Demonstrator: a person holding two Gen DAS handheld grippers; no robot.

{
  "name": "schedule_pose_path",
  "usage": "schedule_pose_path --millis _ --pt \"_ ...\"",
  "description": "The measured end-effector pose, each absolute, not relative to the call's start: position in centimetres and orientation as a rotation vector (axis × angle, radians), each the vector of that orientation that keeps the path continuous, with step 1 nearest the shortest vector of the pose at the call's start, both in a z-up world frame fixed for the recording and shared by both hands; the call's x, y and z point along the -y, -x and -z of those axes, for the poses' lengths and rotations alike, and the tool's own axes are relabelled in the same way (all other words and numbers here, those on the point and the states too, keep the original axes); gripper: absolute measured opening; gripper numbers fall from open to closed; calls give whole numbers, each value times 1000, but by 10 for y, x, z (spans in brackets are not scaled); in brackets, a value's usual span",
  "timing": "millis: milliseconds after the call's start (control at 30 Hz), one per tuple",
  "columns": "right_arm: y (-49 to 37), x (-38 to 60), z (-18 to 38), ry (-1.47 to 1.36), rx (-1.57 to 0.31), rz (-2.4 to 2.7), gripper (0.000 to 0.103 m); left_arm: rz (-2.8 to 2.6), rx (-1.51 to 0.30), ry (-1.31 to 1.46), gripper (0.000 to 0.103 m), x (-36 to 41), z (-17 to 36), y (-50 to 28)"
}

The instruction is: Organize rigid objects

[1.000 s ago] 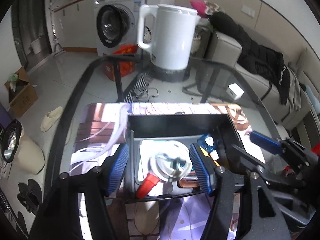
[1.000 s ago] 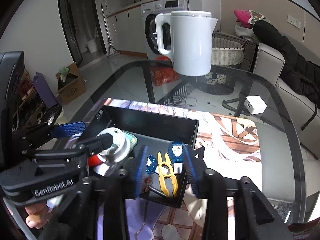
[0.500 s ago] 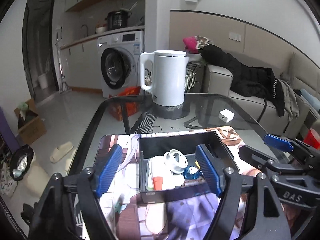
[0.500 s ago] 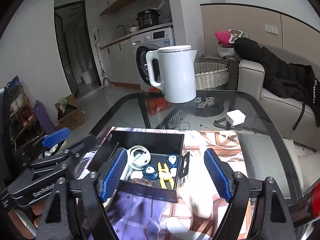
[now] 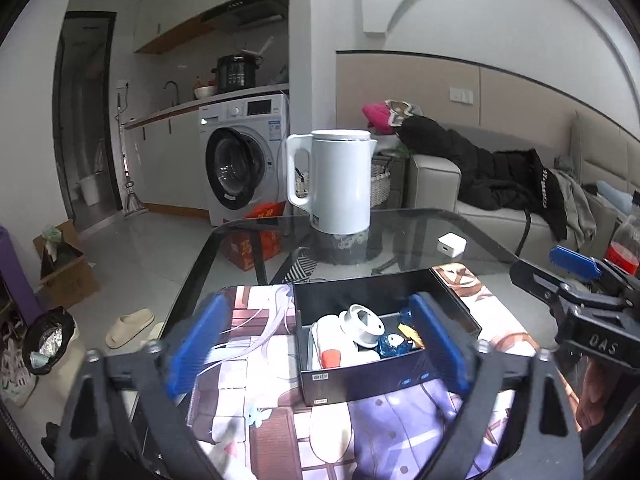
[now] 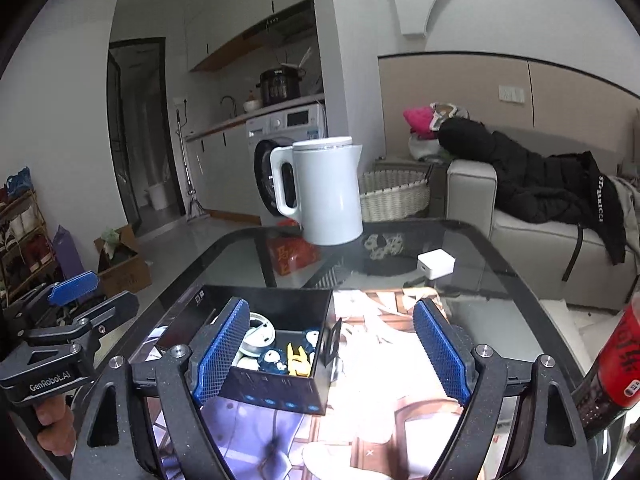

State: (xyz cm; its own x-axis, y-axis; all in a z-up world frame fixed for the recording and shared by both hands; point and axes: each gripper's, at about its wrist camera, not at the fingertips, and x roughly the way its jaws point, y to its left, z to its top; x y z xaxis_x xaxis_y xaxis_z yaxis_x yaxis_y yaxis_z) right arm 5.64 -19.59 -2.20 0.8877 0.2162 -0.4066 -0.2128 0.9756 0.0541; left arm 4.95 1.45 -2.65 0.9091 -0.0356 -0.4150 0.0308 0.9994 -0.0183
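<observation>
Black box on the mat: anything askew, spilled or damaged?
Nothing stands out. The black box sits flat on the printed mat, with the small items all inside. Nothing spilled; the white kettle stands upright behind.

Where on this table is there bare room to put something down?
Bare glass lies between the white kettle, the white charger and the table's right edge. The printed mat right of the black box is free. The box itself is crowded.

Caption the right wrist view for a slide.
Open right gripper above the filled black box on a glass table.
</observation>
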Motion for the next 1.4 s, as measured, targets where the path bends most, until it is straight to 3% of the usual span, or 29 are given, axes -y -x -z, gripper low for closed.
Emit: schedule_pose_path --millis 1400 --pt "-44 191 21 55 -393 -253 86 0 -407 -9 103 -9 20 -48"
